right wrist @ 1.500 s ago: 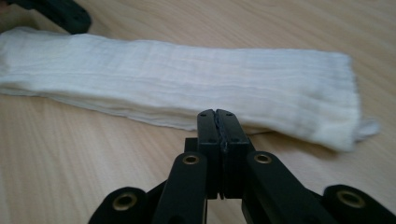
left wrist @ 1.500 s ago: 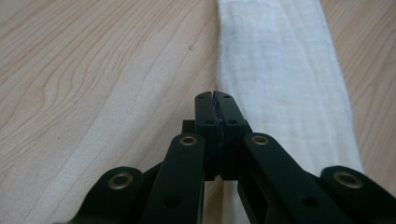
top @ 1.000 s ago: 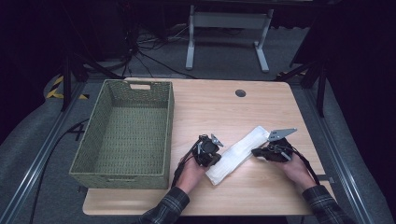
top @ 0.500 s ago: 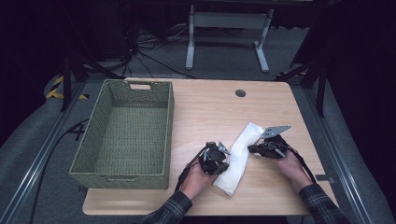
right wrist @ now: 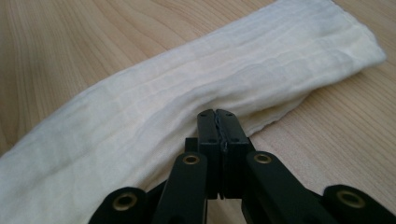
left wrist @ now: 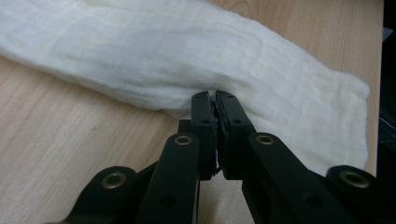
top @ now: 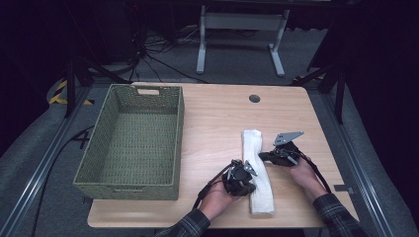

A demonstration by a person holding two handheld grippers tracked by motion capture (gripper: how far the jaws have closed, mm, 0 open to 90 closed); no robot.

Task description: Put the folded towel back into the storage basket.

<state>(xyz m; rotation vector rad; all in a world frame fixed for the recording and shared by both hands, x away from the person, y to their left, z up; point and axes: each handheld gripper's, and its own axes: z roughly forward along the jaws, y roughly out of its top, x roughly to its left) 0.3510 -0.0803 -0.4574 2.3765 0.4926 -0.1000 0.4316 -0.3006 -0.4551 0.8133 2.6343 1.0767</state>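
A long folded white cloth (top: 254, 145) lies lengthwise on the wooden table (top: 217, 116), near its front right. My left gripper (top: 255, 174) meets the cloth's left edge; in the left gripper view its jaws (left wrist: 215, 95) stand almost together on the puckered hem of the cloth (left wrist: 187, 56) and have just been opening a sliver. From the right, my right gripper (top: 262, 156) pinches the opposite edge. Its jaws (right wrist: 217, 114) are pressed shut on the cloth (right wrist: 187, 93), which creases toward the tips.
A green woven basket (top: 179, 129) stands on the table's left half, a short gap from my left hand. A round cable hole (top: 254, 98) sits at the back. The table's front edge is close under both forearms. Dark floor and a metal stand lie beyond.
My left gripper has moved right and toward the front edge, swinging the cloth's near end with it. The cloth has turned from diagonal to lengthwise. The right gripper has barely shifted.
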